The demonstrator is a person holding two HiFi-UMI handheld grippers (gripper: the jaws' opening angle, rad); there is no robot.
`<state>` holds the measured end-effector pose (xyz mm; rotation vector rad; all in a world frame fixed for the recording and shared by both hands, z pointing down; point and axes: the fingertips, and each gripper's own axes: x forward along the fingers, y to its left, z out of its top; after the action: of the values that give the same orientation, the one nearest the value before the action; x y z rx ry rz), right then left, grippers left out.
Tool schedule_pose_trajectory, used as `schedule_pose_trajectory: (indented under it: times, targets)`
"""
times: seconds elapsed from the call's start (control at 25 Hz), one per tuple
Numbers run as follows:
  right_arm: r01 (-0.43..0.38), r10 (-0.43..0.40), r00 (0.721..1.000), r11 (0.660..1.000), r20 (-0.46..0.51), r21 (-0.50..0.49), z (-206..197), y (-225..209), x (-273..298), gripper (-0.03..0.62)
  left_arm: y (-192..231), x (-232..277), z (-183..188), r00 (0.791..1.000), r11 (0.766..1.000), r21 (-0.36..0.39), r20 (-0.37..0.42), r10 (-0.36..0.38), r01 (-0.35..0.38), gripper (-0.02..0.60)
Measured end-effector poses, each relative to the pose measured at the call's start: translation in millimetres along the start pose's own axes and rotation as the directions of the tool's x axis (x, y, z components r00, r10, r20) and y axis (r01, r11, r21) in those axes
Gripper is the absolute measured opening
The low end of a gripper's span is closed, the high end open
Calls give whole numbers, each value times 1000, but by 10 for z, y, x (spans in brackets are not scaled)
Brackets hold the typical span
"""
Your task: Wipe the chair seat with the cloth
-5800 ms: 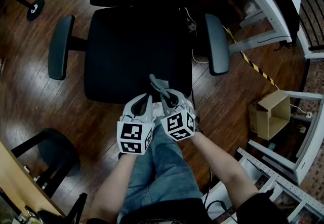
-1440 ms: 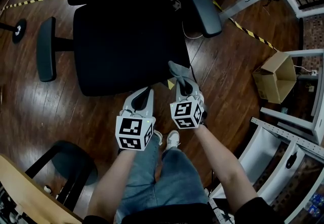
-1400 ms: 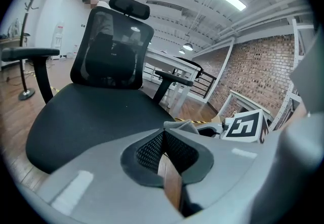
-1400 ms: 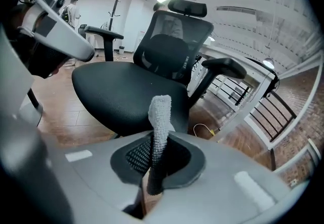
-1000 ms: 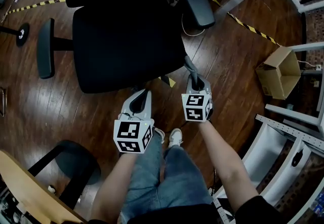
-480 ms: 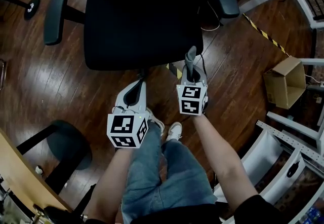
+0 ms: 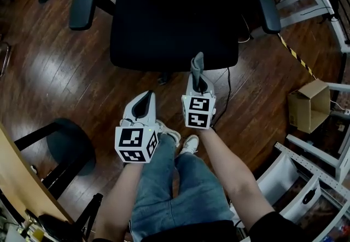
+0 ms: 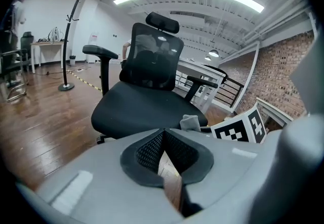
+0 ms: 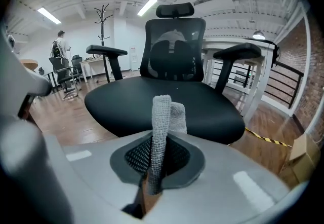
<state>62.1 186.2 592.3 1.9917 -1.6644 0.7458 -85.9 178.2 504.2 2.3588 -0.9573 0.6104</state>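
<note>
The head view looks steeply down onto the office chair (image 7: 172,16), the wooden floor (image 7: 54,71), the left tool (image 7: 146,96) and the right tool (image 7: 198,81). Each gripper view sits low, close behind its own jaws, facing level across the seat (image 9: 162,101) toward the backrest (image 9: 174,48). All three share the seat and grey cloth (image 7: 196,63); the left gripper view also catches the right tool's marker cube (image 8: 238,126).

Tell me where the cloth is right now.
In the head view, the cloth is pinched in the right gripper, just right of centre, and it stands out of the fingers at the front edge of the black chair seat.
</note>
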Motion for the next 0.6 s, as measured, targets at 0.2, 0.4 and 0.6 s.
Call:
schedule_pose_trajectory:
  times: [0.2, 0.4, 0.6]
  targets:
    - [-55, 55, 998, 998, 17, -4, 67, 457, 94, 6, 253, -142, -26, 999, 999, -33, 2, 32, -32, 5]
    - [-109, 109, 994, 994, 24, -25, 117, 903, 212, 6, 572, -261, -10, 997, 995, -63, 10, 72, -72, 5]
    - [-166, 167, 985, 985, 29, -54, 194, 1387, 329, 6, 963, -385, 20, 993, 990, -83, 16, 118, -117, 5]
